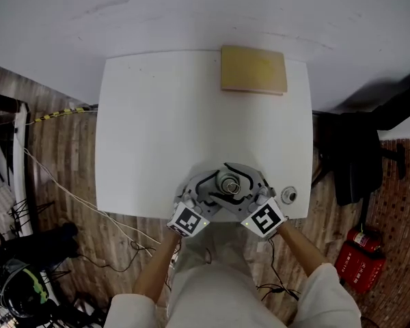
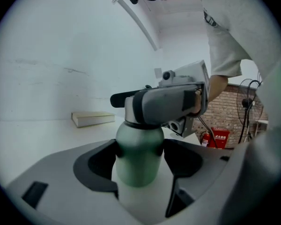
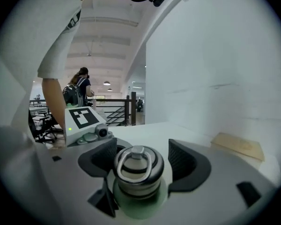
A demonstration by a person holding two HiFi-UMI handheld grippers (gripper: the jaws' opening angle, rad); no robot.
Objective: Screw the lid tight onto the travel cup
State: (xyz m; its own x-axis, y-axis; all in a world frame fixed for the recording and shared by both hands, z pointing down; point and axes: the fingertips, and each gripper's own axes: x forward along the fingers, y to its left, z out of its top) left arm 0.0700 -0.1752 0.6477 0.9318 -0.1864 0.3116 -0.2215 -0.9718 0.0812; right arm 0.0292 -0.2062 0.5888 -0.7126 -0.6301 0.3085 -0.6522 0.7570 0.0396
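The white counter (image 1: 157, 128) spreads wide beneath the travel cup (image 2: 140, 144), and its near edge runs just behind the cup on the person's side. A red fire extinguisher (image 1: 359, 257) stands on the brick-patterned floor, well off to the right of the cup and nearer the person. A flat tan book (image 1: 253, 70) lies far beyond the cup and a little to its right. The left hand-held gripper (image 2: 139, 167) comes at the cup from the person's left, pointing slightly downward, and its dark pads are clamped on the green body on both sides. The right hand-held gripper (image 3: 140, 162) reaches in from the cup's right, higher up, at the level of the cup's top. Its jaws stand wide apart and grip nothing, with a clear gap at the right pad. The cup itself stands upright, green above and fading to white lower down. The steel lid (image 3: 136, 172) sits on the cup's mouth, between the right jaws. A metal ring (image 3: 135, 161) lies flat on top of the lid. A small round thing (image 1: 288, 196) rests just right of the cup, apart from both grippers
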